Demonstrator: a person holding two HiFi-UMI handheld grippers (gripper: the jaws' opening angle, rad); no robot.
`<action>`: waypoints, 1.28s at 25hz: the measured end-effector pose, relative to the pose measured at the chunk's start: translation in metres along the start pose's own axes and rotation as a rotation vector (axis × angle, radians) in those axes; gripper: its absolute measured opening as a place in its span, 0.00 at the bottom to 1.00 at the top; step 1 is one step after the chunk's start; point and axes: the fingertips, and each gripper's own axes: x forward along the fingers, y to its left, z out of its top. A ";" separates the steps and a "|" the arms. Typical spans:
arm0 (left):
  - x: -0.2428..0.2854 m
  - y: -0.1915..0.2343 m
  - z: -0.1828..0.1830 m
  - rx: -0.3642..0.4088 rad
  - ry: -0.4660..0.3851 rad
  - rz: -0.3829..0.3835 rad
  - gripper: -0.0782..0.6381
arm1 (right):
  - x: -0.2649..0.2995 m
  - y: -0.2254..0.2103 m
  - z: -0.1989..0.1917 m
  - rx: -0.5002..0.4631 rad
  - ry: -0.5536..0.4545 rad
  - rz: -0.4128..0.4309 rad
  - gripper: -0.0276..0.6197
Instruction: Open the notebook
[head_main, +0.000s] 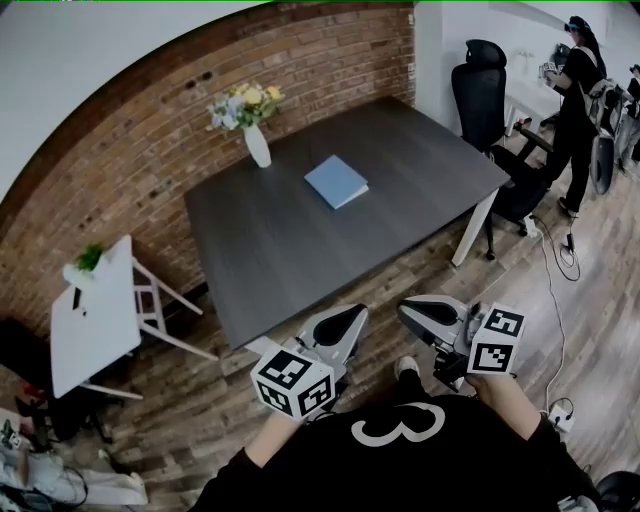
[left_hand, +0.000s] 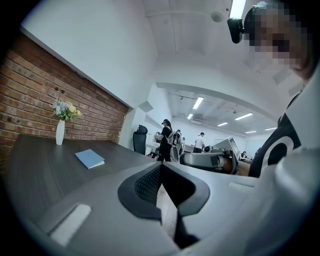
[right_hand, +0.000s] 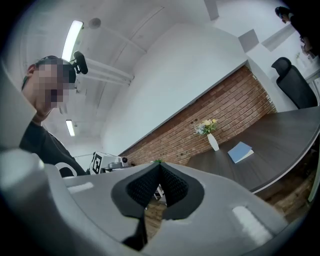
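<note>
A closed light-blue notebook (head_main: 336, 181) lies flat on the dark grey table (head_main: 280, 260), towards its far side. It also shows in the left gripper view as the notebook (left_hand: 90, 158) and in the right gripper view as the notebook (right_hand: 240, 152). My left gripper (head_main: 340, 322) and right gripper (head_main: 422, 310) hover side by side just off the table's near edge, well short of the notebook. The left gripper (left_hand: 160, 169) is shut with nothing in it. The right gripper (right_hand: 159, 167) also has its pads together and holds nothing.
A white vase of flowers (head_main: 257, 145) stands at the table's far left by the brick wall. A black office chair (head_main: 482, 90) sits at the far right corner. A small white side table (head_main: 95, 315) stands left. A person (head_main: 578, 105) stands at the back right.
</note>
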 end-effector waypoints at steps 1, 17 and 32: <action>0.008 0.007 0.001 -0.004 0.002 0.008 0.13 | 0.002 -0.010 0.003 0.007 0.003 0.003 0.05; 0.170 0.099 0.049 -0.030 0.000 0.140 0.13 | 0.016 -0.189 0.079 0.081 0.056 0.087 0.05; 0.221 0.189 0.039 -0.044 0.044 0.242 0.12 | 0.064 -0.275 0.087 0.122 0.115 0.115 0.05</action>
